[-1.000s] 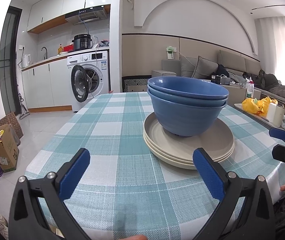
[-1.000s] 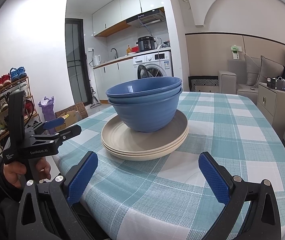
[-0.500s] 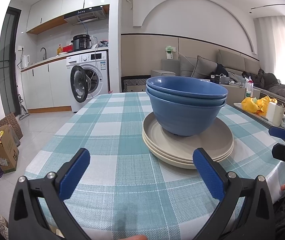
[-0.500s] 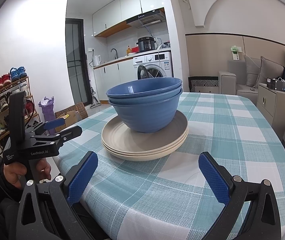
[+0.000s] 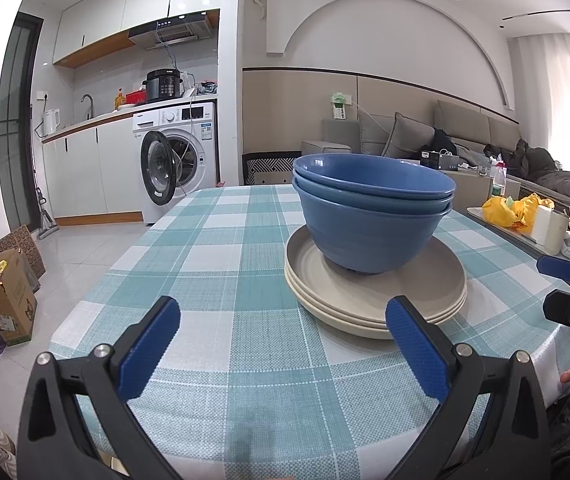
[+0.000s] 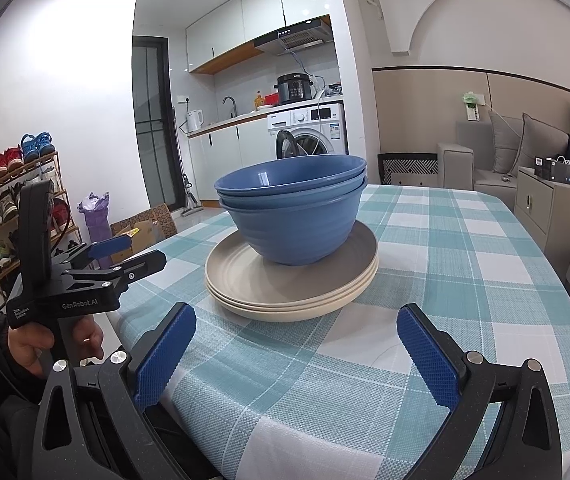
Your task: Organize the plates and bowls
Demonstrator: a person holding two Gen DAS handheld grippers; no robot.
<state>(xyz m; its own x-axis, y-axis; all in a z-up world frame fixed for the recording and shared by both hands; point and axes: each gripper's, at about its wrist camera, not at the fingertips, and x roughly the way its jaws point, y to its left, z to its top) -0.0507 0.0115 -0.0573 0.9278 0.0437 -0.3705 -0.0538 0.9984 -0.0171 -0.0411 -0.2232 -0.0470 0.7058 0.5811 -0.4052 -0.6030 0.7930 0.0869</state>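
Judging by how things lie, the sorting looks close to finished: the blue bowls are nested one inside another, and that nest sits on the stack of beige plates, a little off the stack's centre. Three bowl rims can be made out, and about three plate edges. No other dish shows anywhere on the checked worktop, so nothing seems left to gather. What could remain, if anything, is carrying the pile elsewhere or parting bowls from plates; the pictures do not say which is wanted.

Taking the plate stack as the landmark: it stands on the worktop ahead of both tools. The left hand-held gripper hangs over the near edge of the worktop, short of the stack, which lies ahead and to its right. Its right pad overlaps the stack's near rim in the left wrist view, but I cannot tell whether it touches. The jaws are spread wide with nothing between them.

The right hand-held gripper also sits on the near side of the stack, at a different angle, with the stack straight ahead and clearly apart from its pads. Its jaws are likewise spread wide and carry nothing.
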